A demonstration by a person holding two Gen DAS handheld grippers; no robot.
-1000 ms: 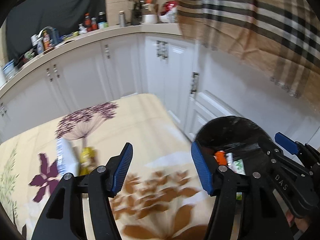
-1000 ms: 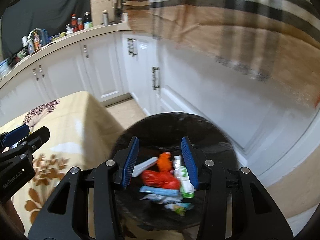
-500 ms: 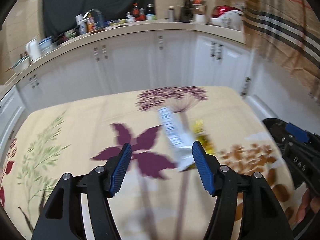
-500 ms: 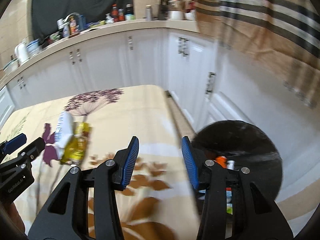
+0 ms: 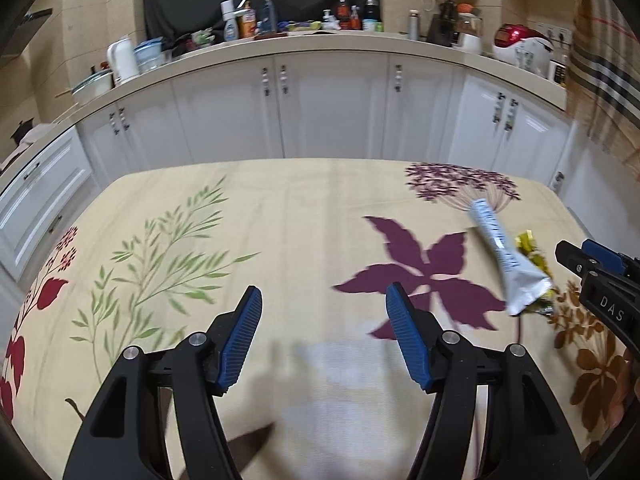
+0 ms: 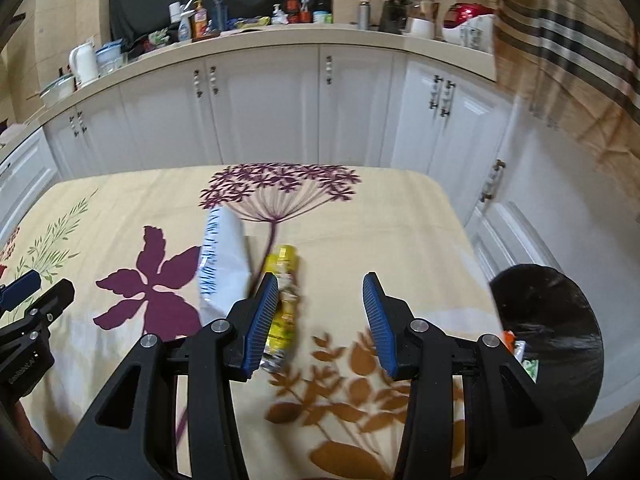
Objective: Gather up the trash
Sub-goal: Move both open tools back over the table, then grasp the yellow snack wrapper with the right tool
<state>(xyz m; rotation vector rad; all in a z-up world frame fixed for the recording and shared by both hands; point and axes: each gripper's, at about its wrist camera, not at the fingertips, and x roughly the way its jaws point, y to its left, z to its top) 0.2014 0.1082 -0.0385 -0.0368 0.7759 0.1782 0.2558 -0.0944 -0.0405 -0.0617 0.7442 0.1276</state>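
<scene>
Lying side by side on the floral cloth [image 6: 400,208], tube [image 6: 222,264] and yellow wrapper [image 6: 284,304] await pickup; right gripper [image 6: 320,320] and left gripper [image 5: 322,340], both open and empty, the left's jaws just widened, hover ready, black bin [image 6: 560,320] beside the table for drops.

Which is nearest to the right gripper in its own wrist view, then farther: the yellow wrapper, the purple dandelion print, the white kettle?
1. yellow wrapper, beside the left finger of the right gripper.
2. purple dandelion print, mid-table beyond it.
3. white kettle, far-left counter.
</scene>
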